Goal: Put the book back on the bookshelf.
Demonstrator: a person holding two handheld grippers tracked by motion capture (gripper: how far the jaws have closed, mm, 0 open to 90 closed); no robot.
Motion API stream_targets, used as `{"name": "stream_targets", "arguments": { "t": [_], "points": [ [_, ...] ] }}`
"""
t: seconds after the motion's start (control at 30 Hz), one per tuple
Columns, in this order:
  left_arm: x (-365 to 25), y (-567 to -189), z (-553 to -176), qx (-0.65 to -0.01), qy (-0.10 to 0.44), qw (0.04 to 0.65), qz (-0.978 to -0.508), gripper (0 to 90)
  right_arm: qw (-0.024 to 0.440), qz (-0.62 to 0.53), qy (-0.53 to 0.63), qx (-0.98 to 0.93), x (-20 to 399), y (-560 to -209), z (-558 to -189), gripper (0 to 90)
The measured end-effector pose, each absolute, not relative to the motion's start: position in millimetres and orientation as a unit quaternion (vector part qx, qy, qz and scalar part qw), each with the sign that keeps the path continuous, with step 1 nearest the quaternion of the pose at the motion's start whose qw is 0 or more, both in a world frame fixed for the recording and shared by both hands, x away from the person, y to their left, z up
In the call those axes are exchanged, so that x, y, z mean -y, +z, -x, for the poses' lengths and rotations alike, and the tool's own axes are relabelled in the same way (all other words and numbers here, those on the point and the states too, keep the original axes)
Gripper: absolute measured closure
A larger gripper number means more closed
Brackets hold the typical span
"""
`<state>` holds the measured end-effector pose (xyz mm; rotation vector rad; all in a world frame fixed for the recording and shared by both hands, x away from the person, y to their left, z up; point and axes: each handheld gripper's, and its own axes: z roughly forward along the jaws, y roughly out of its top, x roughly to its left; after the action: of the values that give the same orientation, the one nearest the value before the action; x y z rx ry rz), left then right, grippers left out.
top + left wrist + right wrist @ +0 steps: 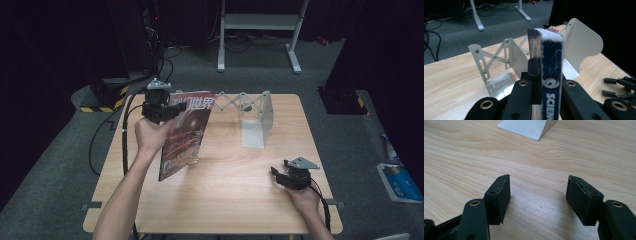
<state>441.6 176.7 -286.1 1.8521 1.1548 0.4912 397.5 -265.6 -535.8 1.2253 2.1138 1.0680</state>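
Note:
A magazine [184, 134] with a dark red cover and white lettering is held upright and a little tilted above the left half of the table, its lower corner near the wood. My left gripper [161, 111] is shut on its upper left edge. In the left gripper view the blue spine [552, 75] stands clamped between the two black jaws. My right gripper [281, 175] rests low on the table at the front right, and its jaws [539, 192] stand wide open over bare wood.
A white expandable book rack [255, 117] with a scissor lattice stands at the back middle of the wooden table [225, 200]; its end plates [584, 42] lie just beyond the magazine. A white frame [260, 22] and cables lie on the floor behind.

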Motion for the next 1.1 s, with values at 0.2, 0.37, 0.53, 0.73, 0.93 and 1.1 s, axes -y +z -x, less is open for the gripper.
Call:
{"name": "stream_targets", "arguments": {
  "t": [0.2,0.37,0.53,0.73,0.93,1.1],
  "points": [
    [-182.8,-285.3,-447.8,-0.476,0.210,0.439,-0.733,83.8,0.235,-0.446,0.389,-0.771,265.6,-535.8,-397.5,36.2],
    [-185.5,-285.9,-453.5,-0.484,0.220,0.441,-0.723,83.8,0.236,-0.445,0.389,-0.771,265.7,-535.9,-397.6,36.2],
    [-187.6,-287.3,-460.5,-0.489,0.229,0.441,-0.717,83.8,0.236,-0.444,0.390,-0.771,265.7,-535.9,-397.7,36.2],
    [-188.3,-292.7,-470.2,-0.496,0.235,0.440,-0.711,83.7,0.237,-0.443,0.389,-0.772,265.9,-536.0,-397.8,36.3],
    [-189.2,-296.9,-478.2,-0.504,0.237,0.444,-0.702,83.8,0.237,-0.444,0.390,-0.771,265.8,-536.0,-397.7,36.2],
    [-190.4,-299.6,-483.6,-0.509,0.235,0.447,-0.697,83.8,0.237,-0.444,0.389,-0.771,265.7,-536.0,-397.6,36.2]
  ]
}}
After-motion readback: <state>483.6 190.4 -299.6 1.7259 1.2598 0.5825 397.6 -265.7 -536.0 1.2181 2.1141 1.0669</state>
